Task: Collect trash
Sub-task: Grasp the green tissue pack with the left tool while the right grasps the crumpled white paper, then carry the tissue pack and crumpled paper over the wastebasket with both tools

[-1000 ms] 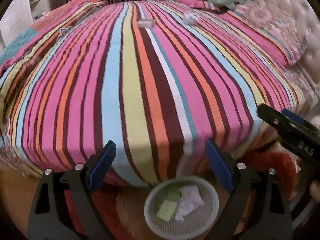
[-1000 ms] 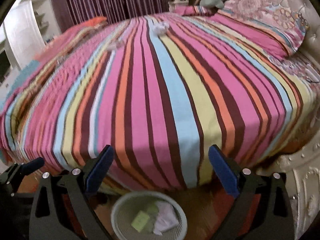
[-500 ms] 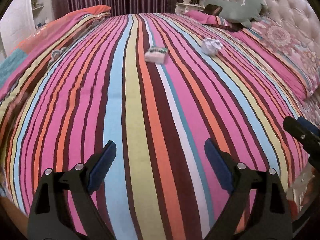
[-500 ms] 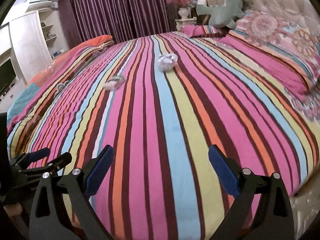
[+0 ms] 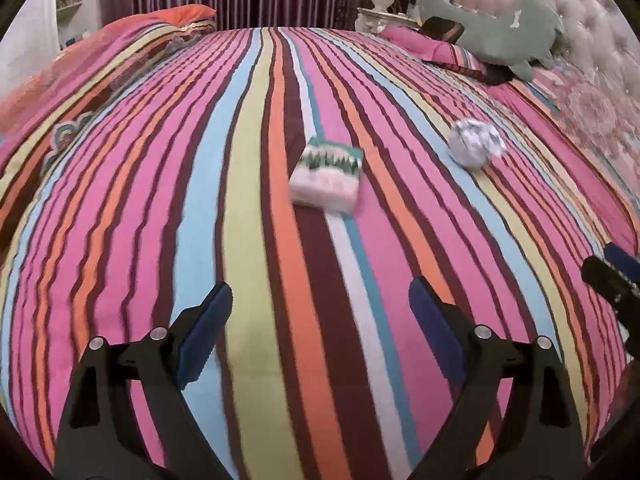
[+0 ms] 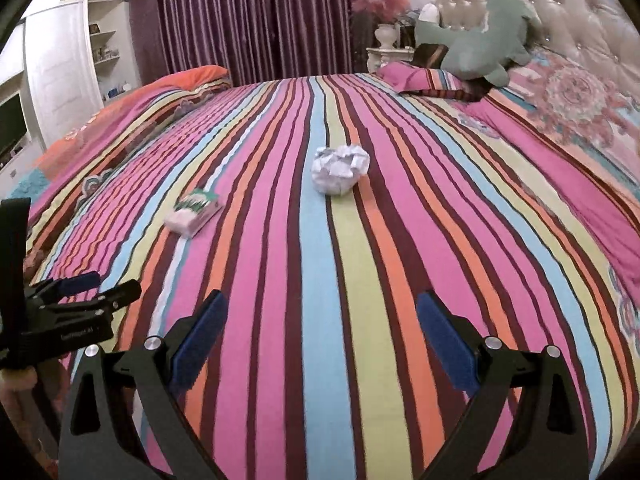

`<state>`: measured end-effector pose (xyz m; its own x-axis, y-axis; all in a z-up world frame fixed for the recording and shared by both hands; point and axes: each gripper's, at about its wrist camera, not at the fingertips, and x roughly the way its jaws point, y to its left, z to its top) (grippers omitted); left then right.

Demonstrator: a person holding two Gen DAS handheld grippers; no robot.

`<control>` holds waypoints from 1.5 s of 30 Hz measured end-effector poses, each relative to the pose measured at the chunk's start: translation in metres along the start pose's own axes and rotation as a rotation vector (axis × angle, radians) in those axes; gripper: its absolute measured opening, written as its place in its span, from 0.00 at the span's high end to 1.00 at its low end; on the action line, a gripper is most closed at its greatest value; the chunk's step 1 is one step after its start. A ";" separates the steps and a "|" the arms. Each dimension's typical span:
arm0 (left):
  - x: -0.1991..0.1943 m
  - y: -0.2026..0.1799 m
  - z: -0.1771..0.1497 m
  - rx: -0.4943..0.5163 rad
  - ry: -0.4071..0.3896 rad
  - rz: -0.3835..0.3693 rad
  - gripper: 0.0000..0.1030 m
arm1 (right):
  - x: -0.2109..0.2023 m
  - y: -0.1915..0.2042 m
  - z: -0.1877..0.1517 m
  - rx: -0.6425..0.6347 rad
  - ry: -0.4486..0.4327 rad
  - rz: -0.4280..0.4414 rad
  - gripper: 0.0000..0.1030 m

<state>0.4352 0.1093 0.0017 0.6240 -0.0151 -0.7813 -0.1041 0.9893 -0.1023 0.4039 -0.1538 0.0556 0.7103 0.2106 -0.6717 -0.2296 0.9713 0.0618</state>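
Both grippers gape empty: left gripper (image 5: 320, 312) faces the tissue pack (image 5: 326, 178), right gripper (image 6: 322, 320) the crumpled paper ball (image 6: 340, 169).

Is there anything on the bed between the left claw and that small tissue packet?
Nothing visible. Only bare striped bedspread lies between the open left claw and the tissue packet. The crumpled paper ball sits off to the packet's right, clear of that path.

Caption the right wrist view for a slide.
Open right gripper above striped bedspread, facing crumpled white paper ball and small green-white packet.
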 end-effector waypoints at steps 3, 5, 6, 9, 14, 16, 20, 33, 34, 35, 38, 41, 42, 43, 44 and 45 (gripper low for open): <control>0.021 -0.002 0.021 0.012 0.001 0.004 0.15 | 0.021 -0.005 0.016 -0.001 0.012 -0.005 0.11; 0.033 -0.005 0.033 0.025 0.001 0.012 0.15 | 0.037 -0.008 0.027 -0.003 0.019 -0.006 0.11; 0.038 -0.006 0.037 0.028 0.003 0.015 0.15 | 0.040 -0.007 0.030 -0.005 0.020 -0.006 0.11; 0.056 -0.007 0.050 0.028 0.017 0.020 0.15 | 0.059 -0.009 0.041 -0.029 0.022 -0.005 0.11; 0.077 -0.009 0.064 0.028 0.025 0.021 0.15 | 0.092 -0.013 0.060 -0.063 0.016 -0.003 0.11; 0.085 -0.011 0.069 0.035 0.024 0.022 0.15 | 0.102 -0.013 0.066 -0.063 0.020 -0.001 0.11; 0.102 -0.012 0.073 0.024 0.048 0.034 0.15 | 0.125 -0.013 0.079 -0.078 0.037 -0.007 0.11; 0.114 -0.017 0.076 0.048 0.028 0.111 0.19 | 0.182 -0.002 0.104 -0.067 0.080 -0.055 0.28; 0.113 -0.016 0.076 0.044 0.025 0.114 0.22 | 0.183 -0.003 0.104 -0.054 0.075 -0.040 0.35; 0.113 -0.015 0.076 0.040 0.021 0.116 0.27 | 0.184 -0.003 0.104 -0.040 0.084 -0.038 0.39; 0.109 -0.012 0.075 0.017 0.003 0.133 0.43 | 0.171 0.005 0.096 -0.041 0.088 -0.041 0.41; 0.104 -0.007 0.072 -0.005 -0.004 0.137 0.50 | 0.162 0.008 0.088 -0.054 0.084 -0.046 0.42; 0.102 -0.007 0.070 -0.001 -0.001 0.138 0.50 | 0.148 0.012 0.077 -0.048 0.084 -0.034 0.42; 0.100 -0.008 0.068 0.008 0.001 0.143 0.50 | 0.144 0.011 0.073 -0.042 0.083 -0.026 0.43; 0.097 -0.009 0.064 0.015 0.005 0.147 0.50 | 0.132 0.012 0.065 -0.029 0.083 -0.009 0.43; 0.094 -0.010 0.061 0.023 0.009 0.150 0.51 | 0.124 0.011 0.059 -0.021 0.083 -0.002 0.43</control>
<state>0.5418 0.1073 -0.0330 0.5954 0.1319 -0.7925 -0.1782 0.9836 0.0298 0.5284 -0.1105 0.0168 0.6535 0.1985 -0.7304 -0.2428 0.9690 0.0460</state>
